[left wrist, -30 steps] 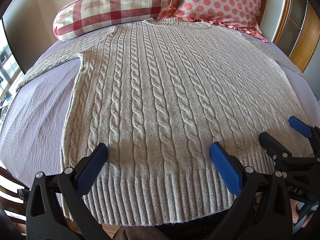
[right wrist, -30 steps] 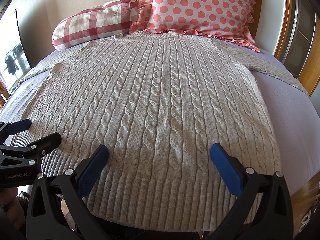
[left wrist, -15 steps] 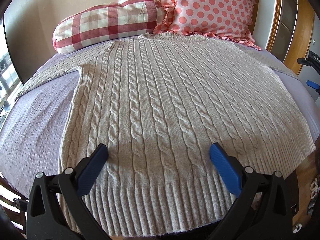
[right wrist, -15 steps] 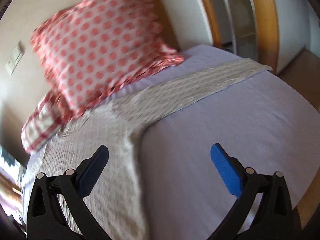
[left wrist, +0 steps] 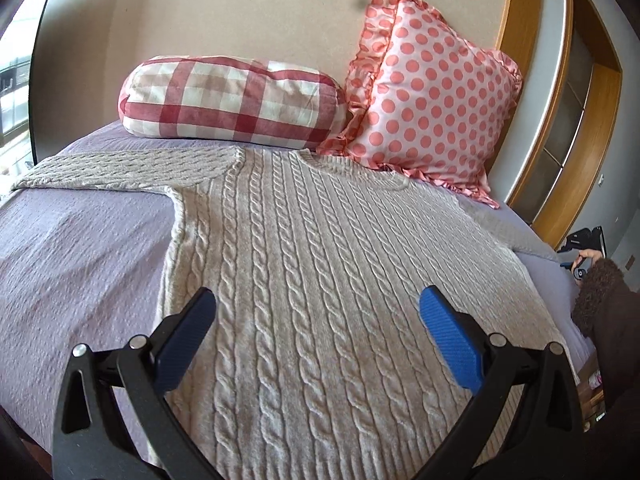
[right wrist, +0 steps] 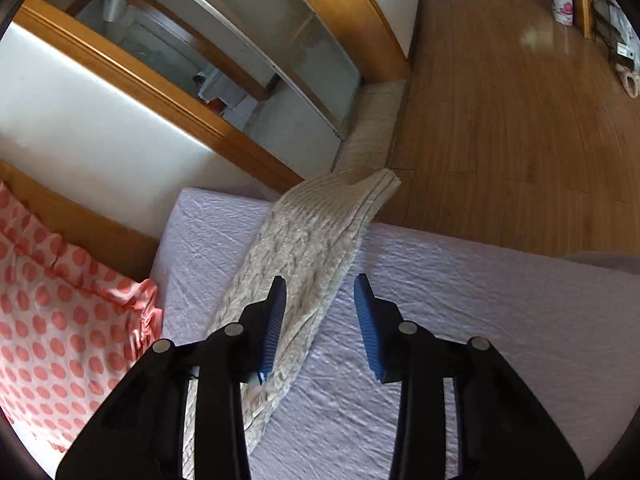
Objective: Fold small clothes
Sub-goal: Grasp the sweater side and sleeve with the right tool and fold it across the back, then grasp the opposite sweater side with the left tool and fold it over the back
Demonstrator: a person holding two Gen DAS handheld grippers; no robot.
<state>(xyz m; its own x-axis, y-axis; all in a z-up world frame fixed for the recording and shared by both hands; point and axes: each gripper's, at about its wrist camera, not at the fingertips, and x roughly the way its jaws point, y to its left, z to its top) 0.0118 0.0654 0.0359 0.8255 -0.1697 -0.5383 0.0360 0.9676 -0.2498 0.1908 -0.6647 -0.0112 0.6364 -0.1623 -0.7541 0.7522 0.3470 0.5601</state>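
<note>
A beige cable-knit sweater (left wrist: 320, 280) lies flat, front up, on the lilac bed, collar toward the pillows. My left gripper (left wrist: 316, 320) is wide open and empty above its lower body. Its left sleeve (left wrist: 120, 170) stretches out to the left. In the right wrist view the sweater's right sleeve (right wrist: 316, 240) runs across the sheet, its cuff hanging over the bed edge. My right gripper (right wrist: 320, 312) is partly open just above that sleeve, jaws astride its edge, holding nothing. It also shows far off in the left wrist view (left wrist: 584, 240).
A red checked pillow (left wrist: 232, 96) and a pink polka-dot pillow (left wrist: 432, 92) lean on the wall behind the collar. Lilac bedsheet (right wrist: 500, 300) ends at the wooden floor (right wrist: 500, 100). A wooden-framed glass cabinet (right wrist: 240, 52) stands beside the bed.
My right gripper swung from the hem to the right sleeve and its jaws narrowed. My left gripper moved up along the sweater's body toward the collar, still open.
</note>
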